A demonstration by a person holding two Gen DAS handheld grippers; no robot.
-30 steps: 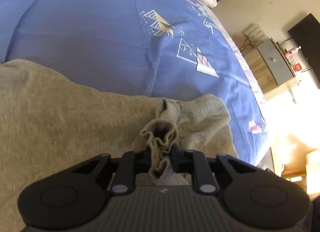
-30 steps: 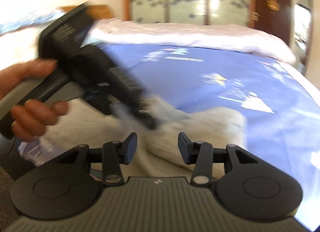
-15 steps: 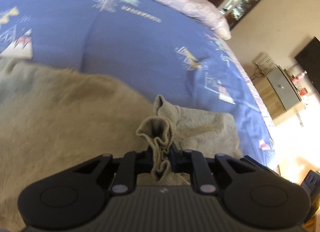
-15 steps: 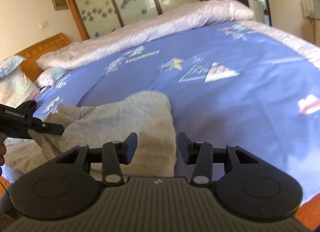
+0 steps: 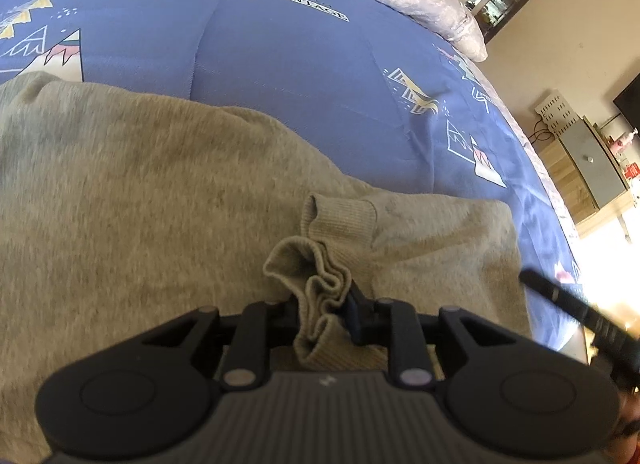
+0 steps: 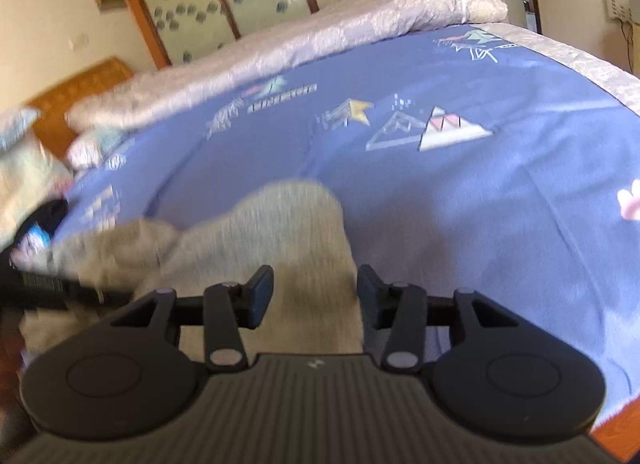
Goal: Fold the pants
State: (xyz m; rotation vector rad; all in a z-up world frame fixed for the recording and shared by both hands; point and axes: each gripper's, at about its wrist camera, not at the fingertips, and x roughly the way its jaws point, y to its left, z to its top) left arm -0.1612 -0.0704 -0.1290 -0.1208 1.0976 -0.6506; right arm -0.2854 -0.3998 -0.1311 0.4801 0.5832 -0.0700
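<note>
Beige-grey sweatpants [image 5: 160, 192] lie folded on the blue bedspread [image 5: 300, 64]. One ribbed cuff [image 5: 344, 216] rests on top of them. A second cuff [image 5: 316, 280], bunched and upright, stands between the pads of my left gripper [image 5: 322, 312]. Those jaws are opening, and the pads still touch the cloth. In the right wrist view my right gripper [image 6: 316, 296] hangs open over the near right edge of the pants [image 6: 288, 232], nothing between its fingers. The left gripper [image 6: 60, 288] shows there as a dark blur at the left.
The bedspread [image 6: 480, 204] stretches far and right of the pants. A pale quilt [image 6: 320, 36] lies along the far side, with pillows [image 6: 24, 160] at the wooden headboard. A cabinet [image 5: 592, 168] stands beyond the bed's right edge. A finger of the right gripper [image 5: 560, 296] pokes in at the right.
The left gripper carried the cuff across the pants and its fingers have spread slightly. The right gripper rolled and swung from facing the left hand to looking over the pants' right edge.
</note>
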